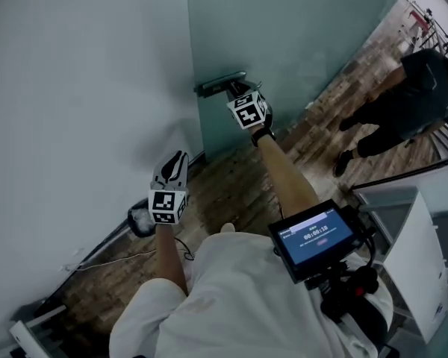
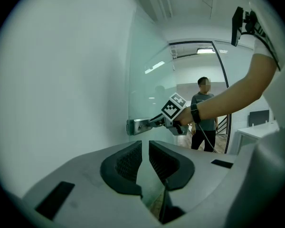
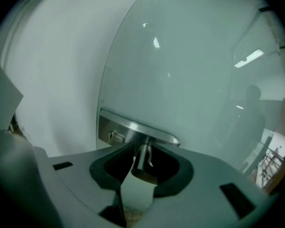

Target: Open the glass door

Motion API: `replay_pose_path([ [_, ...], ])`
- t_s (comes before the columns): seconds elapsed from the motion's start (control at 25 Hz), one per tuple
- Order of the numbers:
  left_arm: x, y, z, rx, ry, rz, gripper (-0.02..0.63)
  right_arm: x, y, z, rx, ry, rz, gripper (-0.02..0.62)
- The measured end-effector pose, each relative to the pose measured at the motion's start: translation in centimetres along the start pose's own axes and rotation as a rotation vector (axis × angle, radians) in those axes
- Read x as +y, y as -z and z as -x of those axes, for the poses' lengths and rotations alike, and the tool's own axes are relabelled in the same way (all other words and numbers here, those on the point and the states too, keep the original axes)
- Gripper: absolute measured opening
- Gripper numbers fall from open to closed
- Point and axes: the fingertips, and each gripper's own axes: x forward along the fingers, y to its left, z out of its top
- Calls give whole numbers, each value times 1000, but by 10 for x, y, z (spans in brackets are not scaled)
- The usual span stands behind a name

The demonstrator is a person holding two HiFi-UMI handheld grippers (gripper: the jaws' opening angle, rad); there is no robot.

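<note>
Two grippers (image 1: 178,157) (image 1: 236,89), one glass door (image 1: 299,28), one handle (image 3: 143,156), one bystander (image 1: 403,103)

The glass door (image 1: 299,28) is pale green, its handle (image 3: 143,156) silver, the floor (image 1: 231,192) brown wood-grain.

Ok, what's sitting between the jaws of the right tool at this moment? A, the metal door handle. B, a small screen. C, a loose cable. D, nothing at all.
A: in the right gripper view the door handle has its metal stem standing between the jaws of the right tool, close up to the glass door.
</note>
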Motion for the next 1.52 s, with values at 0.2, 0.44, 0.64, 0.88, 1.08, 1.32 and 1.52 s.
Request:
replay_pose_path([
  [0.2, -22, -16, -48, -37, 122, -18, 49, -17, -21, 96, -254, 92, -106, 100],
  [0.44, -155, -98, -88, -182, 351, -45, 48, -44, 33, 285, -312, 227, -250, 95],
  [0.64, -317, -147, -82, -278, 587, -26, 48, -85, 111, 445, -282, 537, -370, 6],
  [0.88, -465, -147, -47, -285, 782, -41, 48, -82, 155, 571, -265, 761, -356, 3],
  [1.08, -538, -137, -25, -305, 833, -12, 48, -72, 189, 625, -273, 859, -367, 3],
  [1.32, -590, -149, 18, -318, 864, -59, 48, -67, 207, 695, -284, 948, -394, 3],
  [1.52, -615, -147, 43, -310, 892, -93, 48, -63, 218, 729, -277, 980, -413, 3],
])
